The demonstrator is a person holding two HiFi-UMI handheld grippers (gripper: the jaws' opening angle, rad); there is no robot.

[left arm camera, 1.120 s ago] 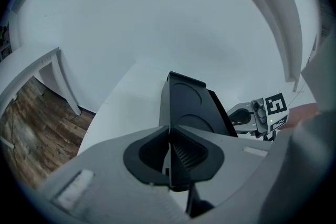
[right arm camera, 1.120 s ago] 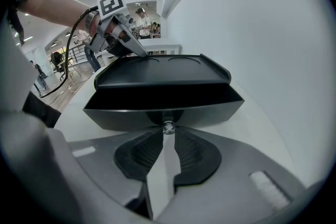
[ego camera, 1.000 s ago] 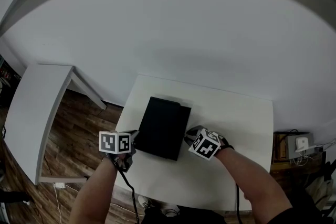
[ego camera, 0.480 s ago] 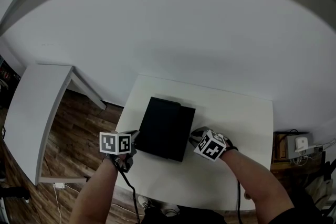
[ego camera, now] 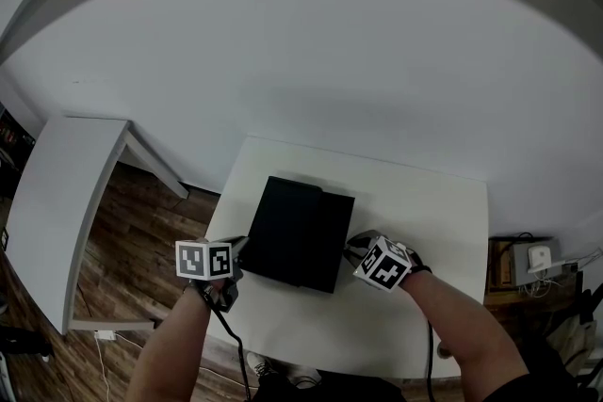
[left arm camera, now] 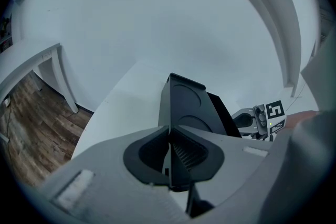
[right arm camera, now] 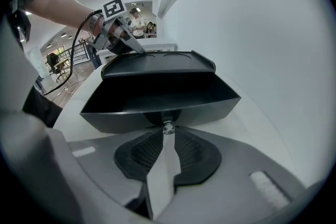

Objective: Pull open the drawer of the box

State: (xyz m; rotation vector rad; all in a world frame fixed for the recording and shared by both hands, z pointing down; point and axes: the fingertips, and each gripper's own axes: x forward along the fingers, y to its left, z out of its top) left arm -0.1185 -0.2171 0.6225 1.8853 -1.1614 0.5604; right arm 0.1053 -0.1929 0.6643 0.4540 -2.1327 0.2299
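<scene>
A black box (ego camera: 290, 229) lies on the white table (ego camera: 424, 221), its drawer (ego camera: 341, 240) slid partly out toward the right. My right gripper (ego camera: 356, 246) is shut on the small metal knob (right arm camera: 168, 127) at the drawer's front. The right gripper view looks into the drawer's (right arm camera: 157, 97) empty black inside, under the box's lid (right arm camera: 157, 62). At the box's opposite, left side, my left gripper (ego camera: 237, 251) is shut on the near corner edge of the box (left arm camera: 186, 105). The right gripper (left arm camera: 240, 119) shows beyond the box in the left gripper view.
A second white table (ego camera: 66, 193) stands to the left over the wooden floor (ego camera: 132, 231). A white wall (ego camera: 311, 61) rises directly behind the table. A small device with cables (ego camera: 539, 259) sits off the table's right edge.
The right gripper has moved to the right with the knob, and the drawer has slid further out of the box. The left gripper has stayed at the box's left side.
</scene>
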